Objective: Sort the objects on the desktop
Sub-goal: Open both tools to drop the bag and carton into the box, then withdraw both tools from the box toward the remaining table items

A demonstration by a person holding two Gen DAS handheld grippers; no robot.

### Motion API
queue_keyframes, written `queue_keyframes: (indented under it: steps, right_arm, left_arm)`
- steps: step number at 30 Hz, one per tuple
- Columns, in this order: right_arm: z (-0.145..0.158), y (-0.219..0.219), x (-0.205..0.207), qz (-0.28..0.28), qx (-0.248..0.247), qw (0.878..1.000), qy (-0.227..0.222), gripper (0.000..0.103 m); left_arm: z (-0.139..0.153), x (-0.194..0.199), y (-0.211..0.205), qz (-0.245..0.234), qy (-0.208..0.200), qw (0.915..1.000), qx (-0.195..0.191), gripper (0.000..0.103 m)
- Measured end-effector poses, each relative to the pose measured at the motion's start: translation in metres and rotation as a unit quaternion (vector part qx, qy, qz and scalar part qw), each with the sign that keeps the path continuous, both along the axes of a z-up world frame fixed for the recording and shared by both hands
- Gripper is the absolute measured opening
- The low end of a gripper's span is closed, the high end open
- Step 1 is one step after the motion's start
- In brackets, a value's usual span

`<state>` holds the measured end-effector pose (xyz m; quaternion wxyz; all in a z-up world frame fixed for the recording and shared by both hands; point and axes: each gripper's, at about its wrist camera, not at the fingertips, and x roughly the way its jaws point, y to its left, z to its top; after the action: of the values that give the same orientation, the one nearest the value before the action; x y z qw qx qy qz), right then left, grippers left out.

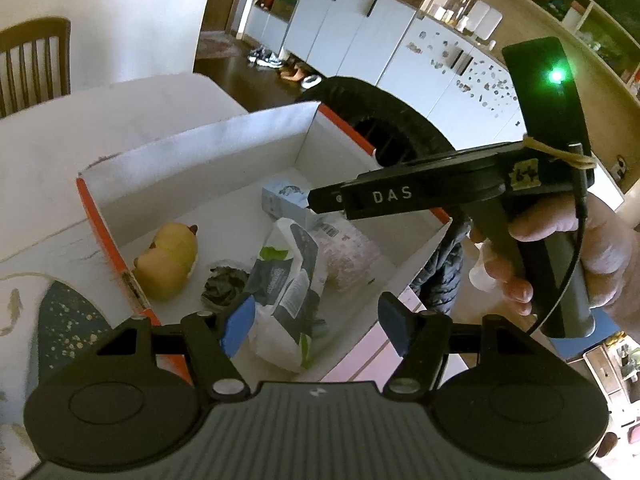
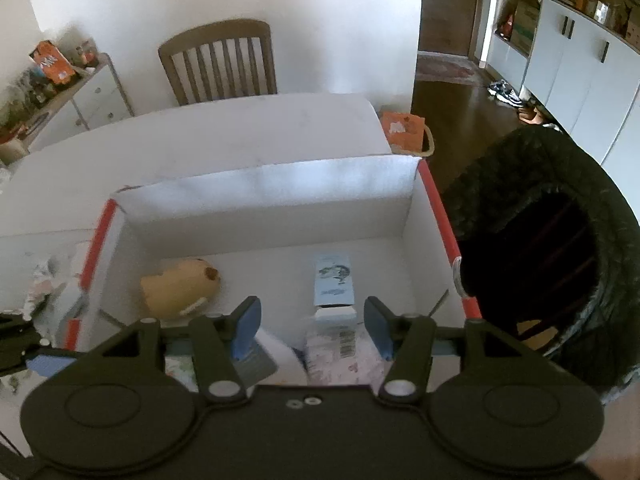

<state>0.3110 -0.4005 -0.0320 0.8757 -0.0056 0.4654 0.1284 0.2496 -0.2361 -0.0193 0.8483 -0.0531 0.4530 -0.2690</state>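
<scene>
One open box with five things in it: one yellow plush toy, one pale blue carton, one dark crumpled wad, two plastic packets; two wooden chairs

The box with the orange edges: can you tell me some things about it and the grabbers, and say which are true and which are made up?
1. A yellow plush toy lies inside the box. True.
2. The left gripper is squeezing the plush toy. False: its jaws are open with nothing between them, and it is above the wipes packet.
3. A small light blue carton lies in the box. True.
4. The box is empty. False: it holds the toy, the carton, packets and a dark crumpled thing.
5. The right gripper holds a cup. False: its jaws are open and hold nothing.
6. A wooden chair stands behind the table. True.
</scene>
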Motion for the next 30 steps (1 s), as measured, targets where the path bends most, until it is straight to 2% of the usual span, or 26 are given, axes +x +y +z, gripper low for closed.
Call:
queue_keyframes:
  steps: [13,16,30]
  right_arm:
    - [0.033,0.022,-0.041,0.016,0.026,0.999,-0.043,0.059]
    - [0.04,0.029,-0.05,0.015,0.034,0.998,-0.055,0.062]
    - [0.054,0.087,-0.092,0.024,0.038,0.994,-0.096,0.065]
  left_arm:
    - [0.021,-0.035,0.033,0.007,-0.033,0.9993,-0.012,0.067]
    - [0.025,-0.043,0.044,0.013,-0.039,0.999,-0.016,0.067]
    - [0.039,-0.088,0.106,0.022,-0.076,0.9968,-0.015,0.067]
